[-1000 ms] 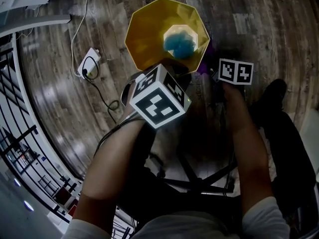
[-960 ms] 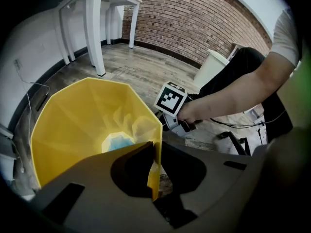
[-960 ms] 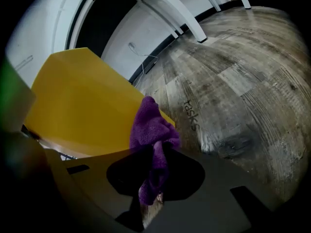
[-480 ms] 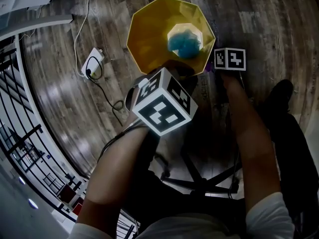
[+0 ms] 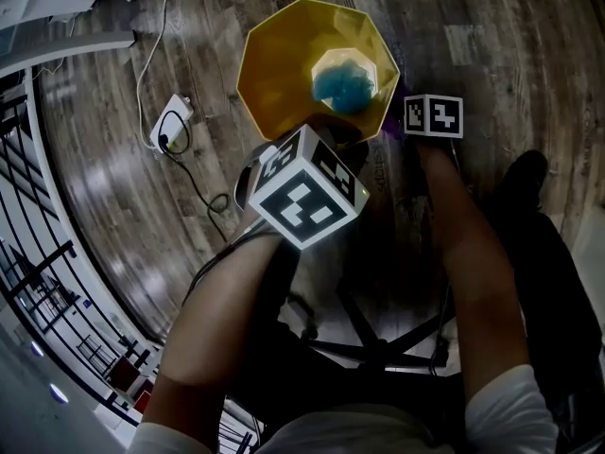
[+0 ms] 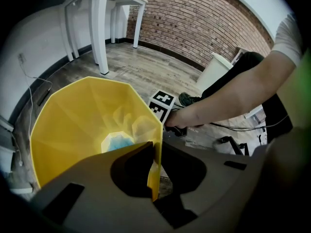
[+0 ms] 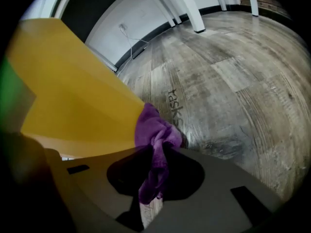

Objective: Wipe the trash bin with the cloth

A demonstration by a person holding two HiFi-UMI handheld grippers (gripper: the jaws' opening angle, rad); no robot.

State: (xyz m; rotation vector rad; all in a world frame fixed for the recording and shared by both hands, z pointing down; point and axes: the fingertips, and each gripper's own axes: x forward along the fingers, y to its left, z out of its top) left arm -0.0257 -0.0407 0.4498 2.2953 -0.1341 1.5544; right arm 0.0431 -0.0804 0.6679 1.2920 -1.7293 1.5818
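1. Wood-plank floor (image 5: 492,55) — we see the yellow trash bin (image 5: 274,74) standing on it.
2. Our left gripper (image 6: 154,171) is clamped narrowly on the bin's rim.
3. Our right gripper (image 7: 154,178) pinches the purple cloth (image 7: 156,132) — the cloth touches the bin's outer wall.

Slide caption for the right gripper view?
Right tool grips a purple cloth at the outer wall of the yellow trash bin, over a wood-plank floor.

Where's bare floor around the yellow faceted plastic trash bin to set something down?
Free: wood floor right of the yellow faceted plastic trash bin, past the right gripper. Also beyond the bin's far rim. Crowded: left side has a white power adapter and cables; near rim holds the left gripper and the purple cloth.
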